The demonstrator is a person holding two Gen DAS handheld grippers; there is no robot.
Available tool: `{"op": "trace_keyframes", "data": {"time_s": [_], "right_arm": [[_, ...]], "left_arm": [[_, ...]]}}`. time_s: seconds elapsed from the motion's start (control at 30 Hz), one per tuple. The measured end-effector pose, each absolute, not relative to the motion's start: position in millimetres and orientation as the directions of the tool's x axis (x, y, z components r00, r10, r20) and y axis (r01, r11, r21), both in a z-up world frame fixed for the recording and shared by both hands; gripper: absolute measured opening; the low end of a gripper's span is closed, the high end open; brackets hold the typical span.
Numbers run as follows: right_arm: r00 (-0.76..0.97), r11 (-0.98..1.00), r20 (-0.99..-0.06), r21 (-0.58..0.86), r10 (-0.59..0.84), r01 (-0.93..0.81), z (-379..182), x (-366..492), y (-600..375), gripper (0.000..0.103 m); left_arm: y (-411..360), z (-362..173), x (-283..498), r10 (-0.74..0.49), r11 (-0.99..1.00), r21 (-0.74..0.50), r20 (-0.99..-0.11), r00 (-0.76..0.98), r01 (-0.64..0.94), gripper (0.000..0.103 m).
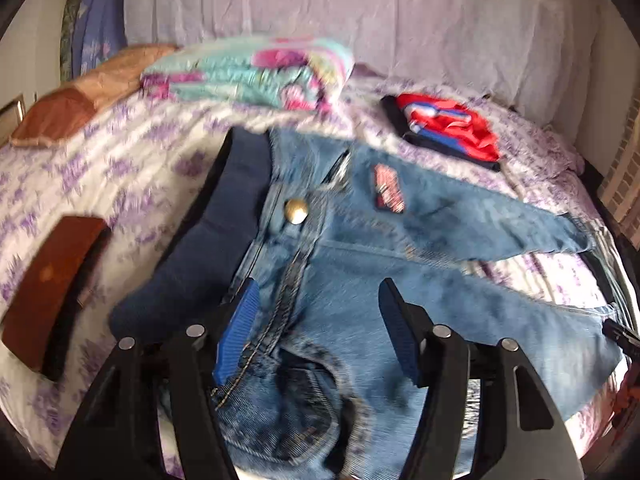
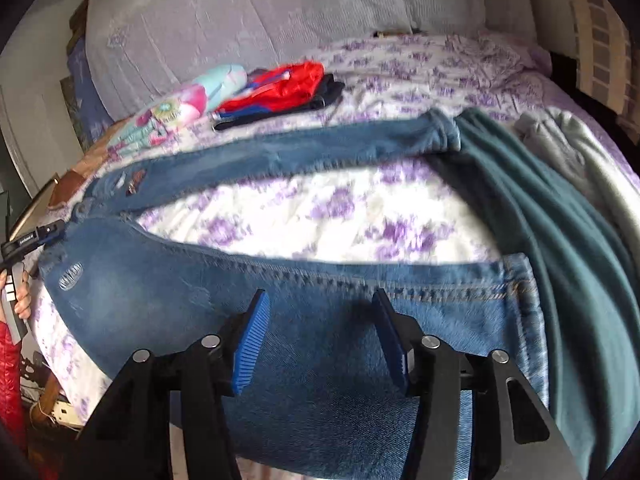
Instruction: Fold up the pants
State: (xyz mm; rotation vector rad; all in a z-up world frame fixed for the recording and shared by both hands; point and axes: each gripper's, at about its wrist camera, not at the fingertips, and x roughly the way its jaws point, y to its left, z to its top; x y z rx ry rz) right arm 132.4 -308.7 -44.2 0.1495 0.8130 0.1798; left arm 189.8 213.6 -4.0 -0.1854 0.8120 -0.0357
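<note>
Blue denim pants (image 2: pixel 280 280) lie spread flat on the bed (image 2: pixel 304 208), legs apart like a V. The left tongs (image 1: pixel 320 328) hover over the waist by the brass button (image 1: pixel 296 211), fingers apart, holding nothing. The right tongs (image 2: pixel 320 340) hover over the near leg, fingers apart too. A green cloth (image 2: pixel 560 240) lies at 3 o'clock, over the cuffs.
</note>
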Motion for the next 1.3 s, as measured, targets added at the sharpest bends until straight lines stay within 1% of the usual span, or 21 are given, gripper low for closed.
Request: {"op": "trace_keyframes", "data": {"time_s": [0.03, 0.07, 0.13, 0.2, 0.27, 0.3, 0.33, 0.37, 0.4, 0.47, 0.5, 0.53, 0.57, 0.6, 0.7, 0.8, 0.87, 1.0, 1.13, 1.2, 1.3], "right_arm": [[0.683, 0.972, -0.695, 0.209, 0.224, -0.107, -42.4, 129.2, -309.4, 0.055], [0.677, 0.972, -0.701, 0.212, 0.224, -0.102, -38.4, 128.2, -309.4, 0.055], [0.688, 0.97, -0.69, 0.226, 0.224, -0.089, -27.4, 126.6, -311.6, 0.055], [0.708, 0.961, -0.659, 0.256, 0.255, -0.108, -14.8, 125.4, -310.9, 0.055], [0.722, 0.949, -0.627, 0.283, 0.295, -0.142, -2.2, 127.3, -304.4, 0.057], [0.727, 0.946, -0.616, 0.284, 0.304, -0.156, 1.6, 129.6, -300.1, 0.063], [0.73, 0.947, -0.61, 0.275, 0.307, -0.168, 3.1, 132.9, -293.1, 0.067], [0.728, 0.95, -0.615, 0.259, 0.303, -0.177, 1.0, 137.5, -284.8, 0.073], [0.715, 0.953, -0.633, 0.243, 0.297, -0.181, -4.4, 144.1, -276.9, 0.075], [0.652, 0.954, -0.697, 0.23, 0.299, -0.192, -26.6, 159.3, -262.7, 0.076], [0.623, 0.957, -0.726, 0.219, 0.291, -0.191, -39.9, 165.4, -258.1, 0.078], [0.642, 0.96, -0.714, 0.194, 0.279, -0.201, -40.9, 163.3, -254.7, 0.079], [0.64, 0.959, -0.715, 0.187, 0.282, -0.214, -37.3, 161.0, -252.6, 0.083], [0.642, 0.957, -0.71, 0.186, 0.289, -0.224, -33.8, 159.1, -252.0, 0.087], [0.628, 0.95, -0.714, 0.194, 0.309, -0.246, -36.7, 159.0, -253.5, 0.09], [0.623, 0.941, -0.707, 0.217, 0.334, -0.259, -36.5, 161.0, -253.9, 0.095], [0.622, 0.938, -0.705, 0.221, 0.342, -0.266, -38.0, 161.5, -252.5, 0.099], [0.621, 0.935, -0.7, 0.23, 0.351, -0.269, -38.1, 161.4, -251.8, 0.1], [0.614, 0.914, -0.677, 0.298, 0.406, -0.276, -39.0, 162.7, -259.7, 0.1], [0.613, 0.901, -0.661, 0.334, 0.434, -0.277, -39.5, 163.2, -264.6, 0.1], [0.612, 0.889, -0.647, 0.365, 0.455, -0.275, -40.0, 164.4, -268.4, 0.1]], "left_arm": [[217.8, -17.1, 195.6, -0.122, 0.979, -0.199, -0.729, 0.674, -0.038, 0.059], [218.1, -15.0, 191.5, -0.123, 0.981, -0.193, -0.706, 0.697, -0.023, 0.059], [214.8, -4.2, 188.9, -0.114, 0.983, -0.184, -0.709, 0.696, -0.027, 0.06], [216.1, 4.9, 184.7, -0.154, 0.975, -0.224, -0.683, 0.714, -0.004, 0.062], [221.0, 16.4, 180.0, -0.175, 0.967, -0.254, -0.636, 0.751, 0.011, 0.069], [222.5, 22.4, 180.1, -0.159, 0.968, -0.249, -0.62, 0.768, -0.001, 0.075], [223.5, 25.1, 182.3, -0.148, 0.969, -0.246, -0.61, 0.778, -0.008, 0.082], [223.9, 24.6, 185.4, -0.146, 0.969, -0.246, -0.609, 0.779, -0.01, 0.085], [223.7, 19.7, 193.0, -0.146, 0.971, -0.24, -0.627, 0.765, -0.012, 0.088], [222.4, -0.2, 210.7, -0.109, 0.982, -0.187, -0.707, 0.698, -0.037, 0.088], [221.8, -13.0, 216.6, -0.087, 0.986, -0.16, -0.734, 0.674, -0.047, 0.088], [218.7, -15.1, 215.0, -0.065, 0.991, -0.127, -0.733, 0.678, -0.043, 0.088], [213.7, -8.6, 211.1, -0.046, 0.995, -0.095, -0.719, 0.693, -0.033, 0.088], [211.0, -1.9, 207.2, -0.05, 0.996, -0.09, -0.707, 0.706, -0.018, 0.089], [218.5, 18.2, 195.8, -0.134, 0.987, -0.157, -0.647, 0.751, 0.041, 0.088], [238.3, 46.3, 196.4, -0.09, 0.989, -0.15, -0.58, 0.81, 0.003, 0.089], [256.2, 57.5, 211.6, -0.066, 0.987, -0.158, -0.572, 0.817, -0.031, 0.089], [278.7, 58.0, 258.0, -0.07, 0.983, -0.176, -0.61, 0.789, -0.049, 0.088], [286.9, 41.7, 298.2, -0.088, 0.988, -0.153, -0.657, 0.748, -0.019, 0.088], [288.1, 28.4, 312.7, -0.13, 0.985, -0.17, -0.695, 0.707, 0.014, 0.088], [291.5, 9.6, 325.3, -0.196, 0.976, -0.211, -0.727, 0.658, 0.057, 0.082]]}}
